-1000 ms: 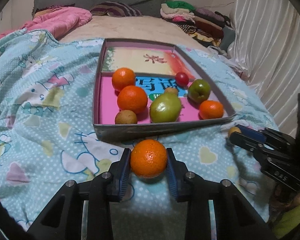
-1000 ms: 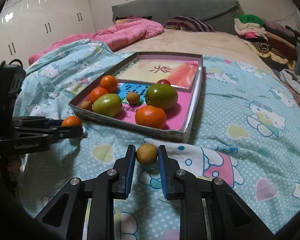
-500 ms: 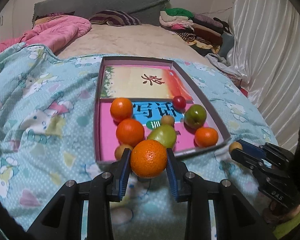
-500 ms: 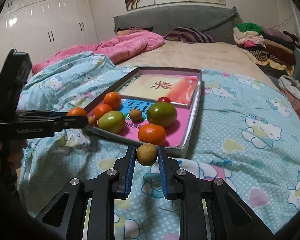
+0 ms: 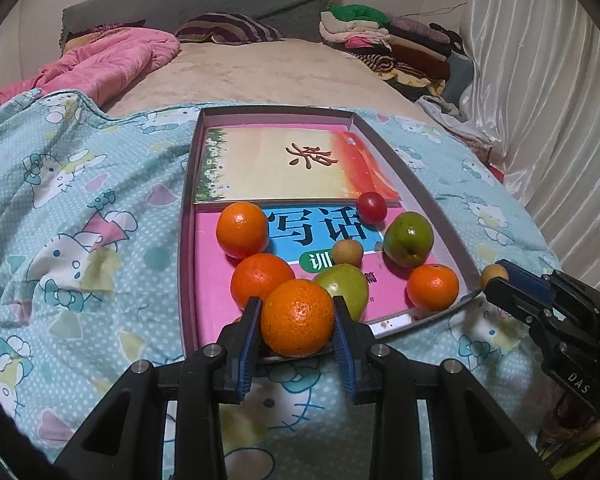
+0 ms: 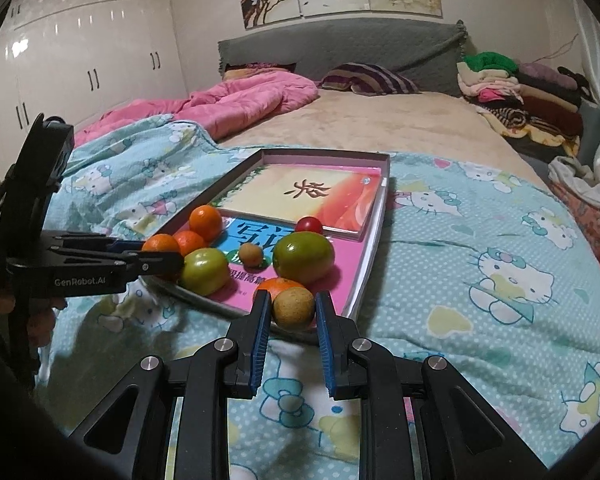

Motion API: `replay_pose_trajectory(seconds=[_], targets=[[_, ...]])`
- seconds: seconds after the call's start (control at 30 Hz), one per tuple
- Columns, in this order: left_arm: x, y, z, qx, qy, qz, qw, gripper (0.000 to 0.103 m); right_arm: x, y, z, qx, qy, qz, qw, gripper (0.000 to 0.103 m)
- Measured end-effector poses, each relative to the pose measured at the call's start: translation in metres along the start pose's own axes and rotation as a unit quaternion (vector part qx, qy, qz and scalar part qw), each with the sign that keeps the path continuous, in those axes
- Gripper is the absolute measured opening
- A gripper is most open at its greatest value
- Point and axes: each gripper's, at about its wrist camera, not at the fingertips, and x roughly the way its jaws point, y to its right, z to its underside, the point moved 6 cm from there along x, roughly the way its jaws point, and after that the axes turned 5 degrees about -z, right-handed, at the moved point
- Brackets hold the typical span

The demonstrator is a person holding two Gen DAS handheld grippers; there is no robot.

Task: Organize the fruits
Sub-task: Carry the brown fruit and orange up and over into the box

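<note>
L gripper (image 5: 296, 326) clamps an orange (image 5: 297, 322), round so no long axis, stem dimple facing cam, over the tray's (image 5: 440, 216) near edge. R gripper (image 6: 292, 316) pinches a small brown fruit (image 6: 293, 307), roundish, at the tray's near R corner. Both point level twd the headboard; other fruit inside tray.

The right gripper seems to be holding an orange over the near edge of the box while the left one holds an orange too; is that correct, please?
Not quite. The right gripper holds a small brown fruit, not an orange, as the right wrist view shows. The left gripper does hold an orange at the box edge.
</note>
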Motion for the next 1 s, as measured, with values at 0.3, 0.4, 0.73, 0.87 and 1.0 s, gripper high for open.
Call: replay_pose_trajectory(seconds=[0.3, 0.4, 0.73, 0.87, 1.0], targets=[[0.002, -0.006, -0.004, -0.009, 0.001, 0.002, 1.0, 0.034, 0.007, 0.013, -0.001, 0.002, -0.003, 0.024, 1.0, 0.023], [0.002, -0.009, -0.002, -0.008, 0.001, -0.001, 1.0, 0.034, 0.009, 0.014, -0.001, 0.002, -0.005, 0.023, 1.0, 0.023], [0.001, -0.009, 0.0, -0.008, 0.007, -0.003, 0.9999, 0.034, 0.017, 0.009, 0.0, -0.009, -0.011, 0.022, 1.0, 0.023], [0.001, -0.009, -0.001, -0.006, 0.01, -0.006, 0.9999, 0.034, 0.02, 0.007, -0.002, -0.017, -0.014, 0.023, 0.999, 0.023], [0.001, -0.009, -0.001, -0.007, 0.011, -0.007, 0.9999, 0.035, 0.024, 0.008, 0.0, -0.017, -0.023, 0.026, 0.999, 0.023]])
